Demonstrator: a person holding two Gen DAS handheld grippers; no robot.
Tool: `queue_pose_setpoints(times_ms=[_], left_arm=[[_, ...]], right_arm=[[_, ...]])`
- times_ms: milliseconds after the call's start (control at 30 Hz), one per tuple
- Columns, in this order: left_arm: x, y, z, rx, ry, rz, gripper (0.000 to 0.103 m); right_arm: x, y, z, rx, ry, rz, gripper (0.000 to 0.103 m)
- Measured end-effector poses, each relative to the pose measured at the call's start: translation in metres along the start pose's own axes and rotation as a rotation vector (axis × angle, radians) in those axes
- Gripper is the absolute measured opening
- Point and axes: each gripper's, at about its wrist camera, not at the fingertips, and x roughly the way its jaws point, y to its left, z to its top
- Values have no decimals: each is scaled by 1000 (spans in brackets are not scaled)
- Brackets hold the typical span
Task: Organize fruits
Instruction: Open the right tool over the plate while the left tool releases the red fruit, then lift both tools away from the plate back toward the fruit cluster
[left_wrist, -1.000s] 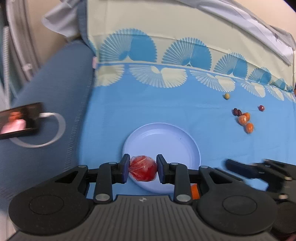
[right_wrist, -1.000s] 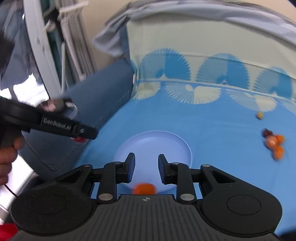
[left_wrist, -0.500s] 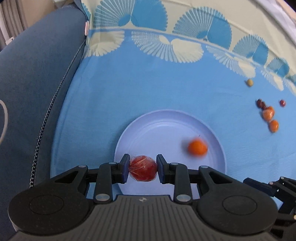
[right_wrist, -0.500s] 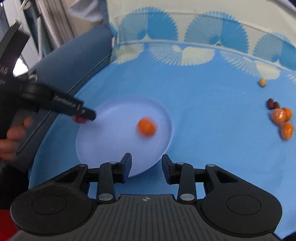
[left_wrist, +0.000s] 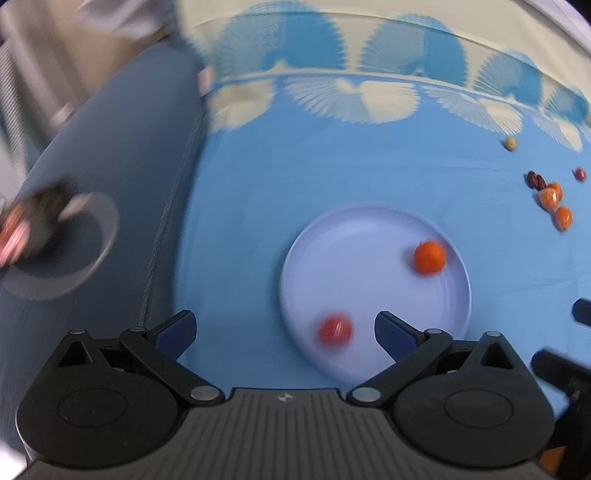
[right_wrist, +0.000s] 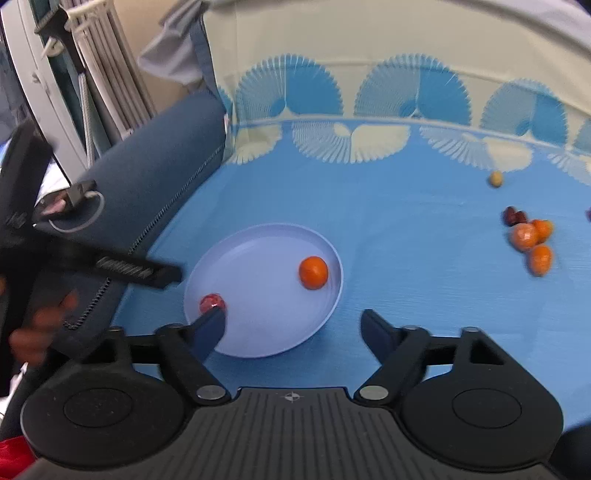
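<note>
While both grippers hang over the blue cloth (right_wrist: 424, 229), the scene reads from left to right as follows. At far left a dark blue cushion (right_wrist: 155, 184) borders the cloth, with a phone and a white cable loop (right_wrist: 79, 212) lying on it. A hand (right_wrist: 33, 332), blurred, grips the left tool at the frame edge in the right wrist view.

Left gripper (left_wrist: 284, 328): jaws spread wide, having just been opening; nothing pressed between the pads. The red fruit (left_wrist: 335, 331) lies loose on the near left part of the pale plate (left_wrist: 354, 236), between the open fingers but apart from both, motion-blurred.

Right gripper (right_wrist: 293, 328): jaws also spread, having just been opening; empty. Its left fingertip overlaps the plate's near rim in the picture, just below the red fruit; contact cannot be judged.

Orange fruit (right_wrist: 313, 272) sits on the right side of the plate, close to the rim, well apart from the red one.

Farther right, on bare cloth: a small yellowish fruit (right_wrist: 495, 179) alone, then a cluster of dark red pieces (right_wrist: 514, 216) touching three orange fruits (right_wrist: 532, 240).
</note>
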Motion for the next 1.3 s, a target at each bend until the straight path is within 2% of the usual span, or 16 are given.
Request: queue_pose_setpoints(times_ms=[133,233,367,567,700,800,1000,1067,1167,1300], left_arm=[[-43,15,-25,-85,58,17,103],[-74,17,-26,-101,41,26,103],[-108,12,-18,-95,28,0,103],[-156,-9,-17,-15,0,23,103],[-188,-8,-13,-34,6,-58,103],[-220,-10,-2,-44,-43,-91,103],[-299,-40,38,71,-182,-85,103],[-328,-47,47,69,-226,-126,103],[-363,-59,52,75,-278,-192,103],[-387,-81,55,129,-358,-193,103]], right_arm=[[-31,5,-6,16,-44,-17,92],[-50,5,-5,31,-72,-24,92],[-77,8,-3,29,-113,-38,95],[-116,19,-7,19,-167,-73,102],[-132,16,-9,42,-177,-80,102],[-142,8,-8,67,-187,-94,102],[-156,-7,-6,108,-214,-134,102],[-161,-12,-8,130,-235,-158,102],[-165,-21,-9,164,-240,-174,102],[-166,-34,-11,194,-235,-184,102]])
